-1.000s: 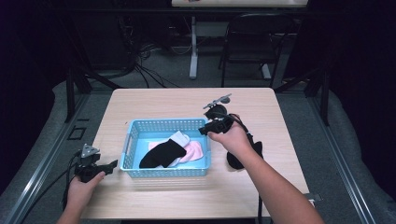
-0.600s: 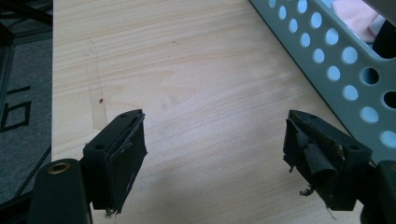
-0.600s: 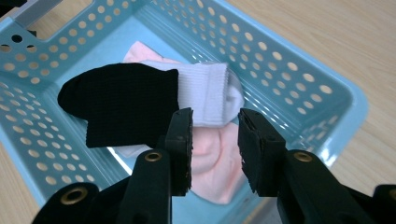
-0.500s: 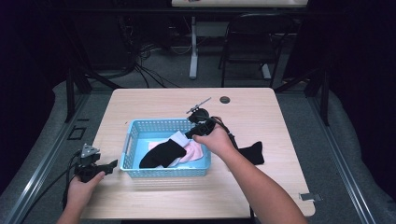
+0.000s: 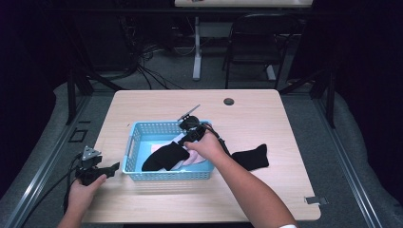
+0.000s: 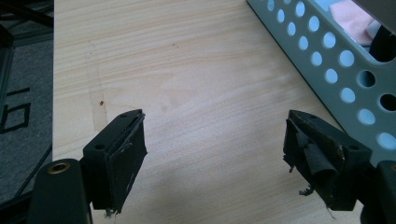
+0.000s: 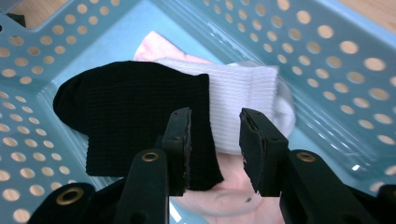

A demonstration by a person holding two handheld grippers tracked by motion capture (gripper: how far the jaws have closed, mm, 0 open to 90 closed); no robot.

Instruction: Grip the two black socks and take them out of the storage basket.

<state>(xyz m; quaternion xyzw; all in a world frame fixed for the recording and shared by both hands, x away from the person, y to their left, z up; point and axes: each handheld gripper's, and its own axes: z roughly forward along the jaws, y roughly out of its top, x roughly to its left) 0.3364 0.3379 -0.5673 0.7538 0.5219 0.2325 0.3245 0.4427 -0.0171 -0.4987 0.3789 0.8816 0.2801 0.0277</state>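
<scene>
A blue perforated basket [image 5: 129,148] stands on the wooden table [image 5: 266,114]. In it a black sock [image 7: 130,102] lies over a white ribbed sock [image 7: 243,88] and a pink sock [image 7: 159,46]. My right gripper [image 7: 215,121] hangs just above where the black and white socks meet. Its jaws have just been opening, and they stand apart with nothing pinched between them. From the high view the right gripper [image 5: 186,137] is inside the basket's back right part. The left gripper [image 5: 113,167] rests wide open and empty to the left of the basket.
A second black sock [image 5: 250,156] lies on the table to the right of the basket, beside my right forearm. The basket wall [image 6: 336,60] is close on the right of the left gripper [image 6: 215,126]. A round cable grommet [image 5: 229,101] sits near the table's far edge.
The right hand has moved left and down, from the table beside the basket to over the socks inside it. The black sock on the table now lies uncovered. The left gripper has kept still.
</scene>
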